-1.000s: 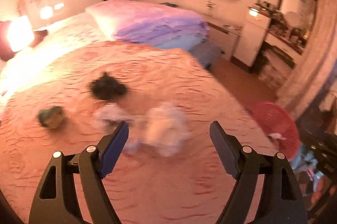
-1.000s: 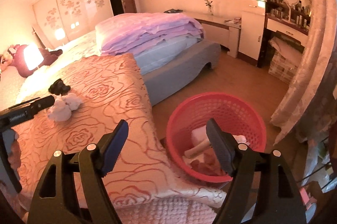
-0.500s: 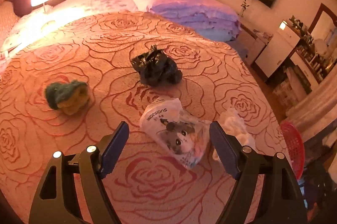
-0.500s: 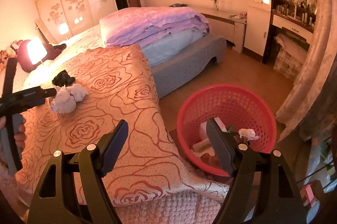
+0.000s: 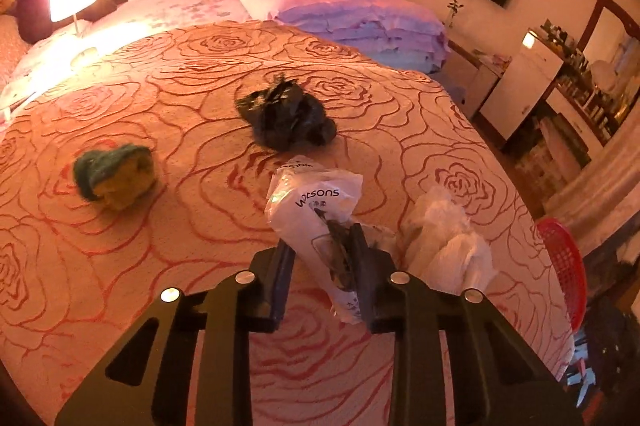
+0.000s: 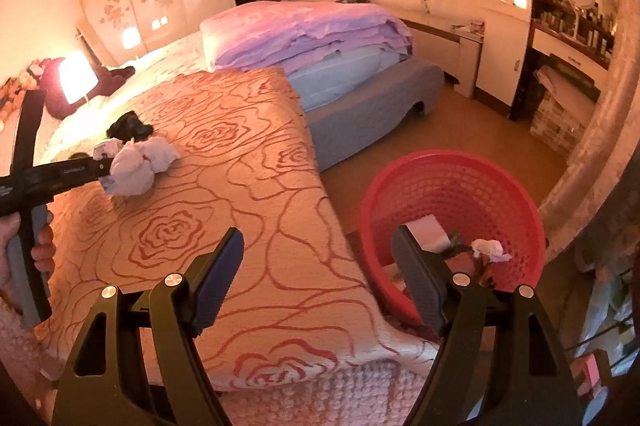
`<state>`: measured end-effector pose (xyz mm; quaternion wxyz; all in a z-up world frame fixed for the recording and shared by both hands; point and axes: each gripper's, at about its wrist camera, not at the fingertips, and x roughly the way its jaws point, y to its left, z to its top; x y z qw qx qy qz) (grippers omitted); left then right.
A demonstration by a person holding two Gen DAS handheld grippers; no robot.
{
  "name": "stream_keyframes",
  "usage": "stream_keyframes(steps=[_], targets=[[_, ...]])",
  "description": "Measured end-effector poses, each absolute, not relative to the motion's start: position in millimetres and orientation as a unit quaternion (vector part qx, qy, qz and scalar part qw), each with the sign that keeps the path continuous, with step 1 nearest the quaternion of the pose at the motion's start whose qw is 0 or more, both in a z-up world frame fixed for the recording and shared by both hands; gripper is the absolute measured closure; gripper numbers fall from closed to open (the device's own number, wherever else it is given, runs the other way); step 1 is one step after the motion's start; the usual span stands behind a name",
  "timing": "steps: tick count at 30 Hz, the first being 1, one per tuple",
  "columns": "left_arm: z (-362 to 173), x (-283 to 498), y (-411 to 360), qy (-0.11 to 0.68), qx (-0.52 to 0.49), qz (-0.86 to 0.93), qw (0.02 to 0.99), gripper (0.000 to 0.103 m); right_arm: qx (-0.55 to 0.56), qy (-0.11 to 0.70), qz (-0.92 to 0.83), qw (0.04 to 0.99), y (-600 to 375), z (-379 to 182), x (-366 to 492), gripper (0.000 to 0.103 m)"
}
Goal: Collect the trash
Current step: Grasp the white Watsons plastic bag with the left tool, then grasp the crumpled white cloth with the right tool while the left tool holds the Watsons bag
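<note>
Left gripper [image 5: 322, 260] pinches the white plastic bag [image 5: 316, 201] off the bed [image 5: 160, 113] — basket [image 6: 452, 185] waits; right gripper [image 6: 318, 266] fingers spread, empty.

White Watsons bag [image 5: 316, 201] pinched, crumpled tissue [image 5: 444, 246] beside, red basket [image 6: 452, 226] part-filled

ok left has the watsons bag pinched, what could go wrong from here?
1. The left gripper pinches only an edge of the Watsons bag; thin plastic may slip on lifting.
2. The crumpled tissue lies right beside it and could get dragged.
3. The red basket sits on the floor past the bed edge, so a drop is possible.
</note>
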<state>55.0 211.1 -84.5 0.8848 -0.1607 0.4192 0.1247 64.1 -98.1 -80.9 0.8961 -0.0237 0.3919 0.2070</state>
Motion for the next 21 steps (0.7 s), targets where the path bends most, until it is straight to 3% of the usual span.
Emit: stream_keyframes(steps=[21], targets=[[-89,11,225,0.388,-0.175,0.152,0.892,0.076,-0.061,0.38,0.303,0.872,34,-69,84,0.028]])
